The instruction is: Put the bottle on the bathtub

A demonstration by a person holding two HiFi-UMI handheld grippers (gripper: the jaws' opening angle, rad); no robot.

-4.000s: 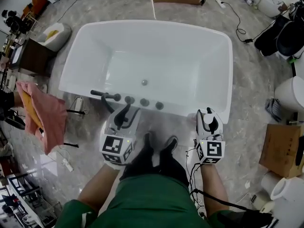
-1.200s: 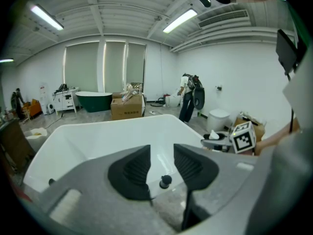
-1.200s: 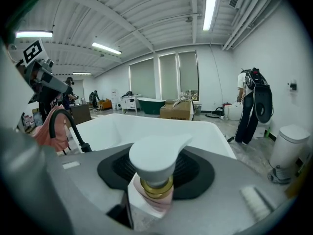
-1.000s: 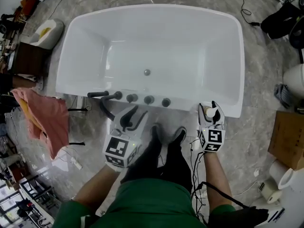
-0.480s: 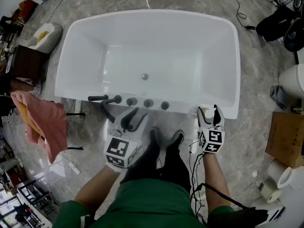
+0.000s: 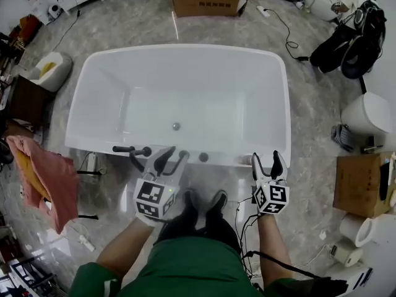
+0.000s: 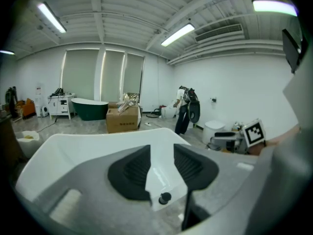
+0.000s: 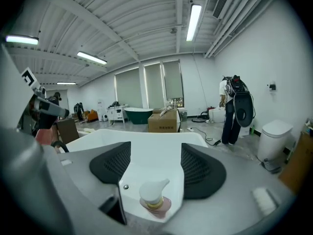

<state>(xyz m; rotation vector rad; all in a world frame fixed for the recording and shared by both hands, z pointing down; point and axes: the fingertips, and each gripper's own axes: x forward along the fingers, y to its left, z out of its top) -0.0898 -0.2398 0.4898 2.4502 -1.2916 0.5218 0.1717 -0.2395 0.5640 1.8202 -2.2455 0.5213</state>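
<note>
Grey marble floor (image 6: 124,17) surrounds the white bathtub (image 6: 185,48). On its near right rim the pump bottle (image 8: 154,196) stands between the released right gripper (image 6: 266,157) jaws. The left gripper (image 6: 172,154) is released also, holding nothing.

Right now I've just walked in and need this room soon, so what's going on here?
A person stands at the white tub with a tool in each hand. A pump bottle stands on the tub's near rim, between the open jaws of the right tool, which do not touch it. The left tool is open and empty, near the knobs.
</note>
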